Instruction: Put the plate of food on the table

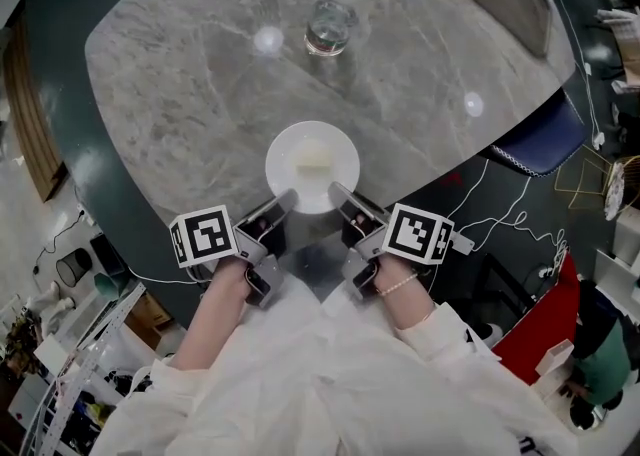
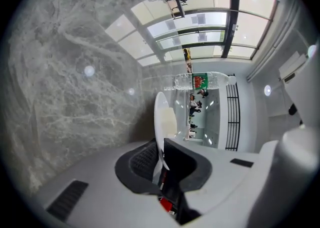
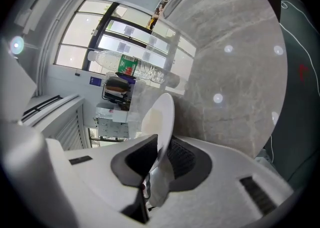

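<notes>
Left gripper (image 1: 283, 204) and right gripper (image 1: 341, 195) clamp the plate (image 1: 312, 166) rim — best lowered level onto the table (image 1: 190, 94), both releasing together.

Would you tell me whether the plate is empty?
Not empty: the plate holds a pale lump of food at its middle.

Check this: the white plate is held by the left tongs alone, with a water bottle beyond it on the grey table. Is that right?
Both tongs hold the white plate: the right gripper view shows the right tongs shut on its rim, like the left tongs. The water bottle is beyond it on the grey table.
</notes>
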